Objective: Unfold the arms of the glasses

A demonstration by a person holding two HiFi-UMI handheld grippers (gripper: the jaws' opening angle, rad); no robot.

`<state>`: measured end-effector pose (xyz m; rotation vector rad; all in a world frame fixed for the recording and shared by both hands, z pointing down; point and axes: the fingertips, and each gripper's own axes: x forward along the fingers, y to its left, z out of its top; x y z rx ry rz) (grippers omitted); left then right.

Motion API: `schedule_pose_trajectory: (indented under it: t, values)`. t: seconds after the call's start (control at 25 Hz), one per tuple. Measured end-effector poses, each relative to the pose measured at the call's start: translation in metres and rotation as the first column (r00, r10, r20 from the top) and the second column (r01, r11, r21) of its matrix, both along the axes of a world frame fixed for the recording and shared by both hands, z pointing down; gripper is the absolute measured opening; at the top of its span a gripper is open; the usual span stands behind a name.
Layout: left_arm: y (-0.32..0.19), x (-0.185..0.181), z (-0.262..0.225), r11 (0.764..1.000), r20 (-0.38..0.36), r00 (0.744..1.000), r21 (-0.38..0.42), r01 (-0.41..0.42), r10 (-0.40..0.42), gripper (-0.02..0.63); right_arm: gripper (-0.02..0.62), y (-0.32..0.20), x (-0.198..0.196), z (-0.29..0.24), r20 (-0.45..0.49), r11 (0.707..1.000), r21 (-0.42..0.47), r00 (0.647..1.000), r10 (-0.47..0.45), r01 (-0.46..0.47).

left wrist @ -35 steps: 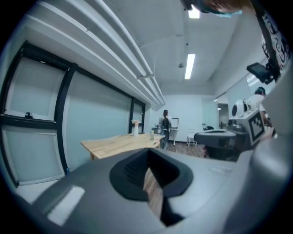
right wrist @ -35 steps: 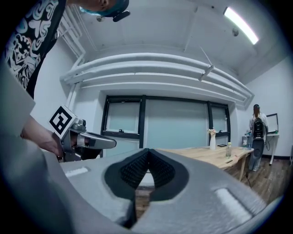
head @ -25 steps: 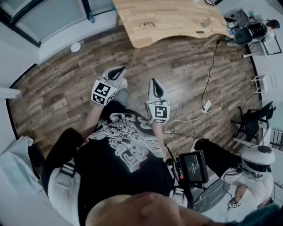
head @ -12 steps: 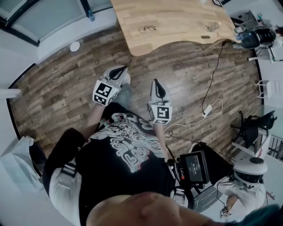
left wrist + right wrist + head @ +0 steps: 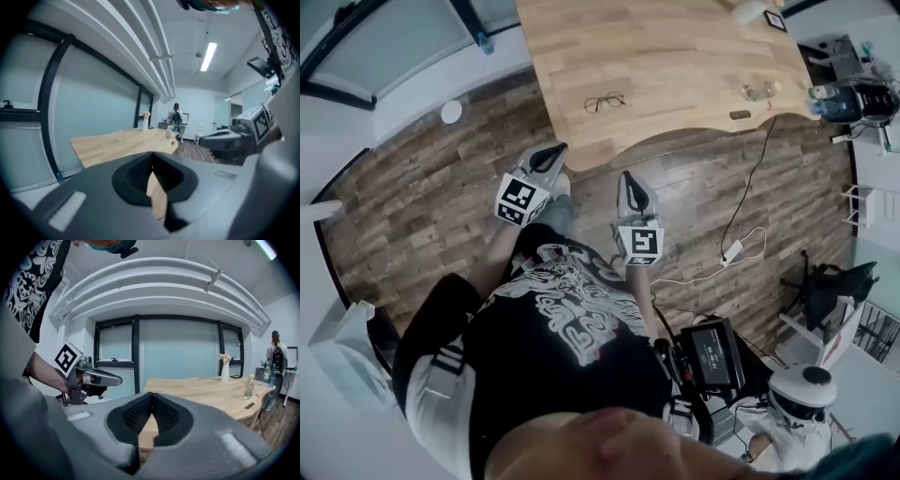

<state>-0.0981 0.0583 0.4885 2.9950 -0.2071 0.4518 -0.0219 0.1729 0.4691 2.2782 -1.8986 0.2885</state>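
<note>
Head view: unfolding is not begun; thin dark-rimmed glasses (image 5: 605,101) lie on the far light wooden table (image 5: 675,47), well apart from the clenched, empty left gripper (image 5: 554,153) and right gripper (image 5: 625,179).

Glasses (image 5: 605,102): one pair, thin dark wire frame, two roundish clear lenses. They lie flat on the light wooden surface (image 5: 675,56), in its near-left part, a little in from the curved front edge, with bare wood all round. Lenses side by side, slightly skewed to that edge. Arm position unreadable at this size.
</note>
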Motion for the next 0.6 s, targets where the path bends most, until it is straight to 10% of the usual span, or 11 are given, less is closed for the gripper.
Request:
schedule_pose_trajectory:
  t: [0.6]
  values:
    - [-0.103,0.089,0.036,0.999,0.090,0.995,-0.032,-0.030,0.033,-0.011,-0.002,-0.126,0.068,0.041,-0.006,0.945,-0.186,0.961,-0.276,0.271]
